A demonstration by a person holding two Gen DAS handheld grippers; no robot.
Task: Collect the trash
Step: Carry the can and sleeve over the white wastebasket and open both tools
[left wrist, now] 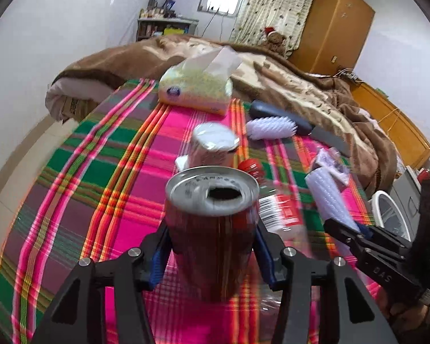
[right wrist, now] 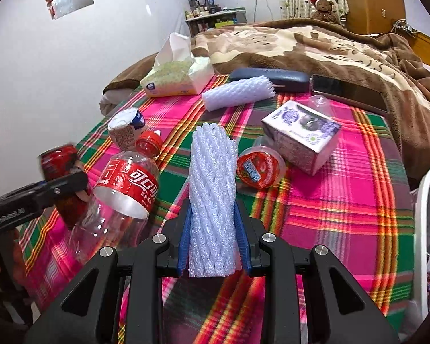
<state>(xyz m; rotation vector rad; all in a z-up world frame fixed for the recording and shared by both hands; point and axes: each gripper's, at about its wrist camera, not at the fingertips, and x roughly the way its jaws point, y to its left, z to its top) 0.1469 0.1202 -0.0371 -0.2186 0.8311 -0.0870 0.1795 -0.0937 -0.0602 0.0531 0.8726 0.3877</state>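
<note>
My left gripper [left wrist: 212,252] is shut on a red drink can [left wrist: 212,229], open top up, held above the plaid cloth; the can also shows in the right wrist view [right wrist: 61,169]. My right gripper [right wrist: 213,240] is shut on a white foam net sleeve [right wrist: 212,195], seen from the left wrist view too [left wrist: 328,197]. On the cloth lie an empty cola bottle [right wrist: 120,197], a small yogurt bottle [right wrist: 126,129], a red-lidded cup [right wrist: 261,167], a purple carton [right wrist: 301,134] and a second foam net [right wrist: 238,93].
A tissue pack [right wrist: 177,77], a dark glasses case [right wrist: 272,77] and a phone [right wrist: 349,91] lie at the far side of the plaid cloth [right wrist: 344,200]. A brown blanket [right wrist: 329,48] covers the bed behind. A white bin rim [right wrist: 424,229] stands at the right.
</note>
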